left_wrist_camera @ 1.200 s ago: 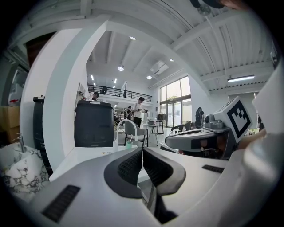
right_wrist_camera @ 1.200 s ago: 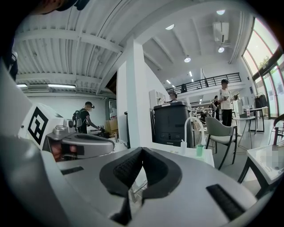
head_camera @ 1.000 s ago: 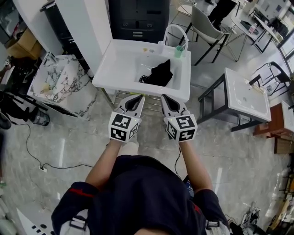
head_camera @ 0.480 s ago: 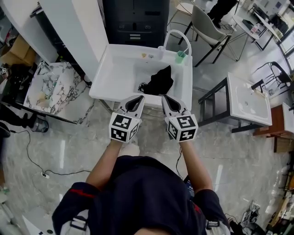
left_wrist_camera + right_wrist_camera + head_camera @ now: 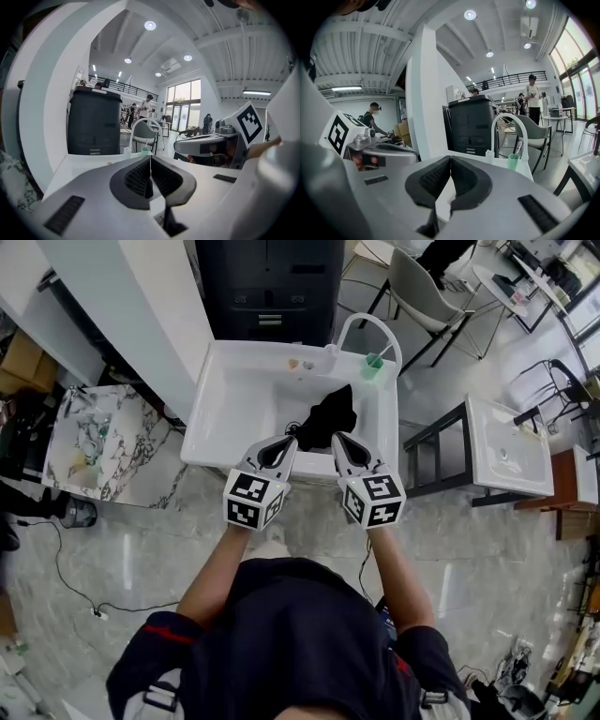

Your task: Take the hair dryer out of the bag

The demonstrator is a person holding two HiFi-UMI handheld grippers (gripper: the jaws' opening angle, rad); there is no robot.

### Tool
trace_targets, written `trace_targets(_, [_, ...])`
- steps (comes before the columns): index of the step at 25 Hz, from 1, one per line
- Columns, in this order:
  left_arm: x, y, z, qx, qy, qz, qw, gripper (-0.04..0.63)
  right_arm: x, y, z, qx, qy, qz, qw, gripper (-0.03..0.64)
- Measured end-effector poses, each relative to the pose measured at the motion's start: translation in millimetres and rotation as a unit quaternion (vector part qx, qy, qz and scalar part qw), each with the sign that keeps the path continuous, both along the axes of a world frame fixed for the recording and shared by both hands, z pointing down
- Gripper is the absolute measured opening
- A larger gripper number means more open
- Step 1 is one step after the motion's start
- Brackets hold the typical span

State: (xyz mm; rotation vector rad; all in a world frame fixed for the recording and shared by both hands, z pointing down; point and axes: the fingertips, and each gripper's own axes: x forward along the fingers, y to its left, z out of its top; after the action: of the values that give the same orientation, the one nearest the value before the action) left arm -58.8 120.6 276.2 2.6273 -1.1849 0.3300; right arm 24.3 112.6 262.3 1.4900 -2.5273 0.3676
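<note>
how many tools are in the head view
2. The left tool is above the white sink at its front rim, with the right tool beside it on its right; both point toward the black bag in the basin. None seems hidden.

Bright, even indoor light. In the head view the glossy pale marble floor carries soft streaks of reflected light. The white rectangular ceramic sink looks almost washed out, and the black fabric bag in it is a dark shape with little detail. Both gripper views are strongly fisheye-bent with black corners. In the left gripper view, round recessed ceiling lamps glare and tall windows are daylight-bright.
</note>
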Motion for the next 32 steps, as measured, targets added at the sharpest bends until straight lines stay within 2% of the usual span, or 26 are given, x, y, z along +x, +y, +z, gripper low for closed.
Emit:
trace_targets(12, [-27.8,-55.9,20.4,-0.026,0.015,0.028,0.9992,0.015,-22.7,-51.1,17.1,-0.018,0.012,0.032,0.999,0.034])
trace_targets(23, [-20.6,-74.0,49.7,-0.052,-0.006,0.042,0.9978,0.015,-12.4,-74.2,50.6,-0.056,0.016,0.042,0.997,0.034])
trace_targets(32, [-10.8,-105.9,68.9,-0.064,-0.025,0.039,0.9969,0.015,-4.8,-111.5,74.4,-0.083,0.006,0.029,0.996,0.035])
